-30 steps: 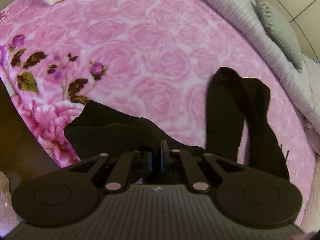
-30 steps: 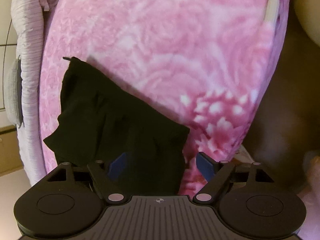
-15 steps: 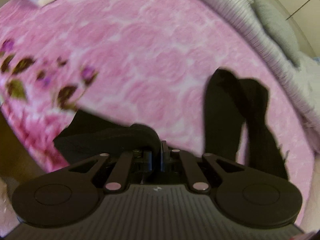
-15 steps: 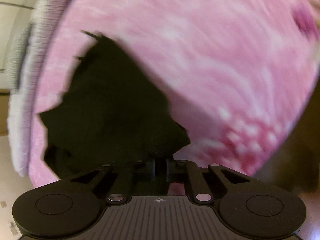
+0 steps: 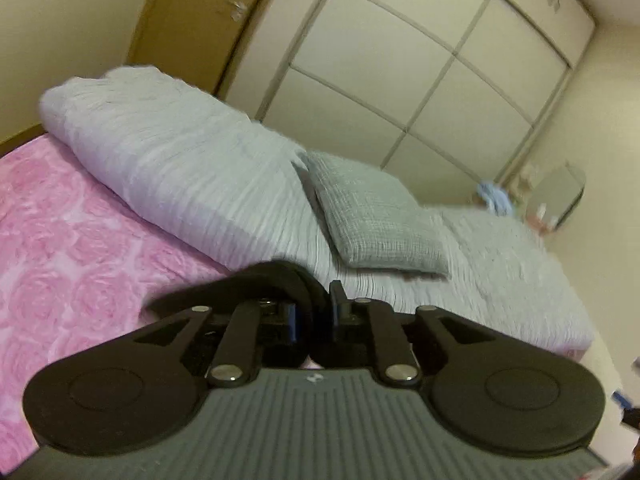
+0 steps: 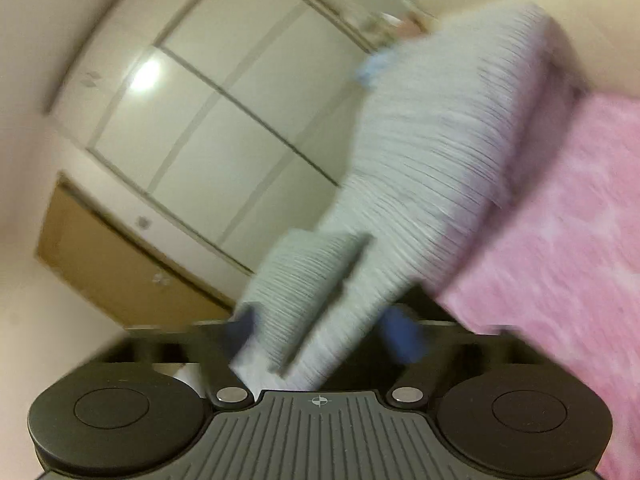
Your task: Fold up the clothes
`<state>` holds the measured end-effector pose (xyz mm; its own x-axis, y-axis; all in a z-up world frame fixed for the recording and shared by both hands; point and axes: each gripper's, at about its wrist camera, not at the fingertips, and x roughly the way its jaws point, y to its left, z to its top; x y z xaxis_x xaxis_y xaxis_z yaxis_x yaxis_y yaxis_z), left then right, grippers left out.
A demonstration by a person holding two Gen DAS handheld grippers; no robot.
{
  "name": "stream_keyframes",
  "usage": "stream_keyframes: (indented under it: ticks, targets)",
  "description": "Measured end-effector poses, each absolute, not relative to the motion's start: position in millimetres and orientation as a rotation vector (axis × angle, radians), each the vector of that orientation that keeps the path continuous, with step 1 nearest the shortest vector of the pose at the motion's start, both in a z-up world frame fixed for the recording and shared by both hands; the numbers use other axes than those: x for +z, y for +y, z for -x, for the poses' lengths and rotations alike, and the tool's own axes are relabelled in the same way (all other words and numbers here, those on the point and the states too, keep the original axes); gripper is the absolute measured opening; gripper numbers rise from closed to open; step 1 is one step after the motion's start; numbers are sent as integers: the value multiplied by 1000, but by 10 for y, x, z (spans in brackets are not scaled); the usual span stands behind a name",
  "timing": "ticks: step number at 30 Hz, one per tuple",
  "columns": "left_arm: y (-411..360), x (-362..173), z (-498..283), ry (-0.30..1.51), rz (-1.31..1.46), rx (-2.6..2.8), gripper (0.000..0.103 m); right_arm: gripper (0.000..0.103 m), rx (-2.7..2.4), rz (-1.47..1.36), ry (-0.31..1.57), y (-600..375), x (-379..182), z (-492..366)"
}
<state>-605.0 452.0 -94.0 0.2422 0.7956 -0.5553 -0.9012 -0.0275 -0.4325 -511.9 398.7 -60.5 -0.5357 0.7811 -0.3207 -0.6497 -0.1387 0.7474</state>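
In the left wrist view my left gripper [image 5: 314, 314] is shut on a black garment [image 5: 256, 284], and a fold of it bulges up just ahead of the left finger over the pink rose blanket [image 5: 72, 264]. The rest of the garment is hidden under the gripper body. The right wrist view is blurred by motion. My right gripper [image 6: 324, 330] is open, its blue pads [image 6: 404, 338] wide apart, with only the ribbed grey-white duvet [image 6: 432, 184] seen behind the gap. I cannot make out the black garment in that view.
A rolled grey-white duvet [image 5: 180, 176] lies along the far side of the pink blanket, with a grey pillow [image 5: 372, 216] on it. Behind stand white wardrobe doors [image 5: 400, 64] and a wooden door [image 5: 192, 12]. A small blue cloth [image 5: 494, 196] lies far right.
Both cameras have swung up from the bed surface toward the wardrobe. The right gripper, shut on the black garment half a second ago, now stands open. The left stays shut on it.
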Motion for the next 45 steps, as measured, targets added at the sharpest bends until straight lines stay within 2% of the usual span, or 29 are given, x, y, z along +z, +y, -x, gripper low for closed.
stream_keyframes:
  ticks: [2, 4, 8, 12, 15, 18, 20, 25, 26, 28, 30, 32, 35, 40, 45]
  targets:
    - [4500, -1210, 5902, 231, 878, 1330, 15, 84, 1860, -138, 1079, 3909, -701, 5169]
    - [4374, -1605, 5721, 322, 944, 1288, 17, 84, 1839, -34, 1119, 3788, -1033, 5174]
    - [3914, -2540, 5333, 486, 1161, 1163, 17, 84, 1639, 196, 1288, 3404, -2038, 5067]
    - [3428, -3227, 4849, 632, 1264, 1108, 17, 84, 1422, 329, 1482, 2946, -2976, 4978]
    - [3238, -3471, 4525, 753, 1212, 1102, 18, 84, 1289, 362, 1589, 2583, -3430, 4911]
    - [3170, -3575, 4185, 832, 1103, 1096, 23, 84, 1234, 404, 1617, 2343, -3650, 4886]
    - [3172, -3632, 3962, 883, 1025, 1096, 24, 84, 1229, 463, 1599, 2308, -3757, 4876]
    - [3183, -3900, 3605, 1050, 851, 1132, 34, 84, 1234, 480, 1603, 2263, -3822, 4818]
    - [3155, -3913, 3585, 1053, 817, 1141, 42, 84, 1237, 484, 1599, 2271, -3818, 4830]
    - [3116, -3946, 3538, 1073, 745, 1148, 47, 84, 1243, 491, 1591, 2286, -3809, 4853]
    - [3126, -3944, 3596, 1053, 743, 1162, 25, 84, 1250, 498, 1583, 2300, -3800, 4876]
    - [3158, -3894, 3762, 1041, 758, 1194, 9, 84, 1256, 505, 1574, 2315, -3791, 4899]
    - [3127, -3664, 4221, 1037, 684, 1298, 8, 84, 1265, 515, 1561, 2337, -3777, 4934]
    - [2870, -2920, 5408, 1042, 606, 1530, 8, 84, 1283, 537, 1533, 2368, -3751, 5002]
    - [2527, -2163, 6552, 1164, 501, 1773, 8, 84, 1309, 559, 1486, 2415, -3693, 5074]
